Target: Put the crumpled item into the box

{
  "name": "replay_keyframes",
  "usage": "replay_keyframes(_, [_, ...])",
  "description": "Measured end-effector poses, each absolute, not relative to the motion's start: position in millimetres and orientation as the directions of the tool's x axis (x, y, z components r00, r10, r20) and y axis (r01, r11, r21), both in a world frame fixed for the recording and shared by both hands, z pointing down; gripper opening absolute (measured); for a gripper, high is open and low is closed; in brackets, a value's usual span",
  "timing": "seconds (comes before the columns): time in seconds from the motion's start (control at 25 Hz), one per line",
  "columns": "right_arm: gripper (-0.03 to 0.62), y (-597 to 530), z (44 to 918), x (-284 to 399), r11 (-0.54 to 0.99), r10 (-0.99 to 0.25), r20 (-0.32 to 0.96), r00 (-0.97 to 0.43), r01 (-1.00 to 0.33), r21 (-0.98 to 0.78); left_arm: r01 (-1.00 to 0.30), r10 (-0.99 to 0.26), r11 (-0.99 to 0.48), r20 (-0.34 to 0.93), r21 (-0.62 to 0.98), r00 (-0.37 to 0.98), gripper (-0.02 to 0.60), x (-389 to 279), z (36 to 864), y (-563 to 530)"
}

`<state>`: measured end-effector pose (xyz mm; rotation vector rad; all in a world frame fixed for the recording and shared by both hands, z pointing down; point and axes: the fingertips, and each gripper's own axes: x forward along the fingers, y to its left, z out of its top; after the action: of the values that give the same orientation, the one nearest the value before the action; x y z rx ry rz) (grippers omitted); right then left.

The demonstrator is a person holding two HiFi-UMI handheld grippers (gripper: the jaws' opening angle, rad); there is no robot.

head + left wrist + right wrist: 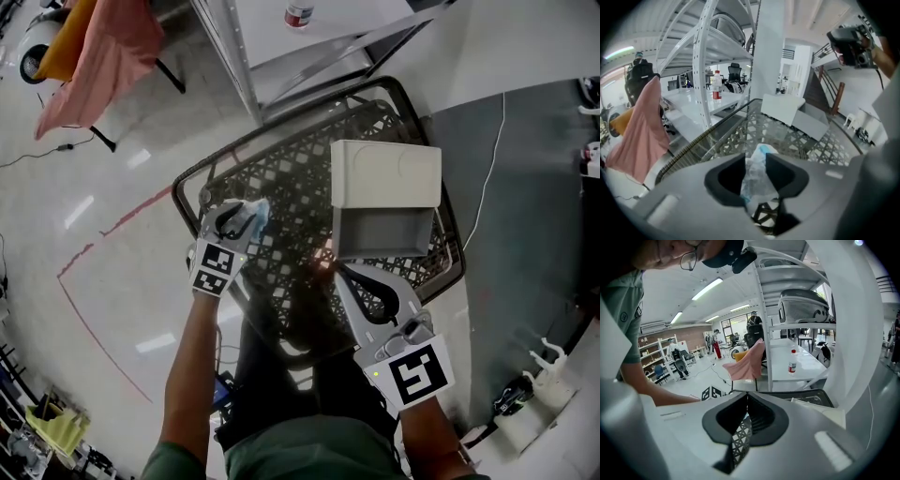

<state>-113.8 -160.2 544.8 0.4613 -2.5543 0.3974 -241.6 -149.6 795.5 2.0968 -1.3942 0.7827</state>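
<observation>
**Head view with both gripper views.** The left claw (240, 217) is clamped on a crumpled wad of clear plastic film with a blue patch (758, 176). The wad fills the gap between the two dark pads and stands out past their tips. It sits over the near-left corner of a black open-lattice plastic basket (291, 183); whether it is clear of the lattice cannot be told. A pale grey rectangular box (384, 236) stands in the right half of the same basket, well apart from the wad. Its lid (386, 172) is laid back on the far side, so the mouth faces upward. The right claw (349, 274) lies just before the near wall of the box, its jaws drawn together on nothing, with only lattice visible behind them. The step in hand is judged to be the carry from basket corner to box. To do it well, raise the wad clear first, since loose film is likely to snag in the lattice holes. Hold it firmly, because thin film is springy and slippery. Cross above the near wall, away from the lid and the right claw. Lower the wad inside the walls before letting go, as so light a thing may cling to a pad or drift out.
</observation>
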Motion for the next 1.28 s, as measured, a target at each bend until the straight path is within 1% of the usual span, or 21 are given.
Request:
replay_keyframes(0.36, [0.008,-158.6,533.7,-109.4,0.896,-0.262,0.517,-0.815,-0.405,-0.184,-0.935,-0.642,-0.345,0.706,0.083,0.299,0.075,-241.1,786.0,-145.6])
replay_keyframes(0.52, [0.008,-157.9,528.0,-108.9,0.898,-0.267,0.508,-0.819,-0.403,-0.178,-0.935,-0.647,-0.345,0.703,0.077,0.296,0.061,-242.9,777.0,-142.9])
replay_keyframes(0.96, [0.008,-159.6,507.3,-100.0,0.894,-0.293,0.478,-0.828,-0.415,-0.17,-0.925,-0.672,-0.377,0.673,0.048,0.309,0.051,-233.2,730.8,-146.3])
replay_keyframes(1.28, [0.008,-163.0,490.7,-79.9,0.884,-0.33,0.457,-0.826,-0.441,-0.158,-0.901,-0.686,-0.433,0.643,0.015,0.34,0.051,-209.1,687.3,-152.9])
